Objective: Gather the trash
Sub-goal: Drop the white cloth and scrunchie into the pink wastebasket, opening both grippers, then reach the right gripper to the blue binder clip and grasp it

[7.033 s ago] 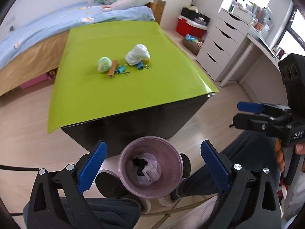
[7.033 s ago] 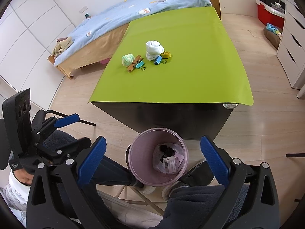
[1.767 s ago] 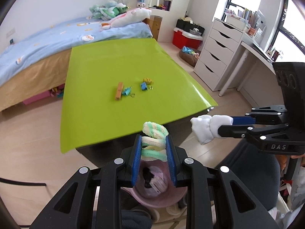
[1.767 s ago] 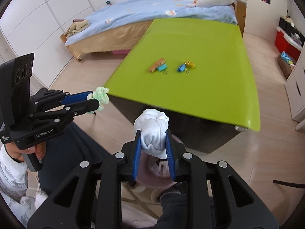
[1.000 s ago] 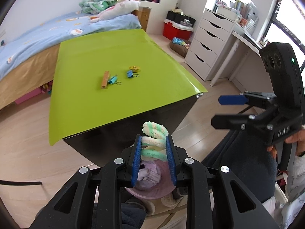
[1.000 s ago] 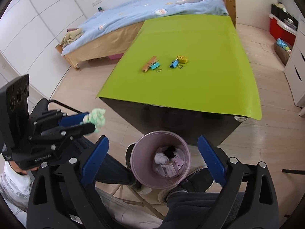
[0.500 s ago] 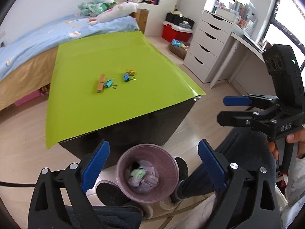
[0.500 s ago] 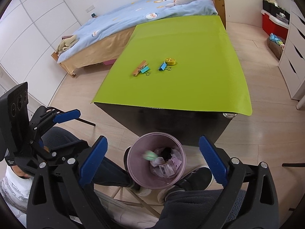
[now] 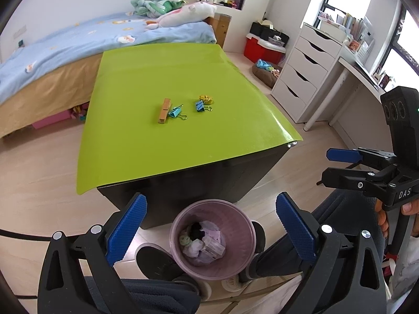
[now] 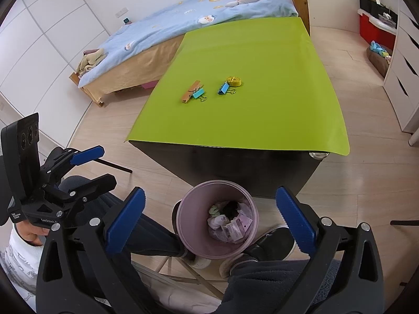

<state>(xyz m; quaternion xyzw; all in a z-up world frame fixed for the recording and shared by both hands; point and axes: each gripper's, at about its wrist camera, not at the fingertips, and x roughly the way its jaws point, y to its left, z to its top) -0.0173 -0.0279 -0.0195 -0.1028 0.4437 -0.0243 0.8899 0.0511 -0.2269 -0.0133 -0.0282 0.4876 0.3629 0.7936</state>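
Observation:
A pink waste bin [image 9: 246,238] [image 10: 250,225] stands on the floor in front of the green-topped table [image 9: 167,73] [image 10: 262,120]. Inside it lie a green-white ball [image 9: 185,240] [image 10: 214,210], a white wad [image 10: 218,221] and papers. My left gripper [image 9: 210,231] is open and empty above the bin; it also shows in the right wrist view [image 10: 91,166]. My right gripper [image 10: 209,222] is open and empty above the bin; it also shows in the left wrist view [image 9: 334,166]. On the table lie a wooden clothespin [image 9: 164,106] [image 10: 191,91], two blue binder clips [image 9: 200,106] [image 10: 224,88] and a yellow tape roll [image 9: 205,98] [image 10: 233,80].
A bed [image 9: 65,47] stands behind the table. White drawers [image 9: 306,73] and a red box [image 9: 263,49] stand at the right. The person's legs and shoes [image 9: 154,260] flank the bin on the wooden floor.
Both grippers opened over the bin: the white wad dropped in first, then the green-white ball. Both now hang open and empty, and the view has shifted slightly.

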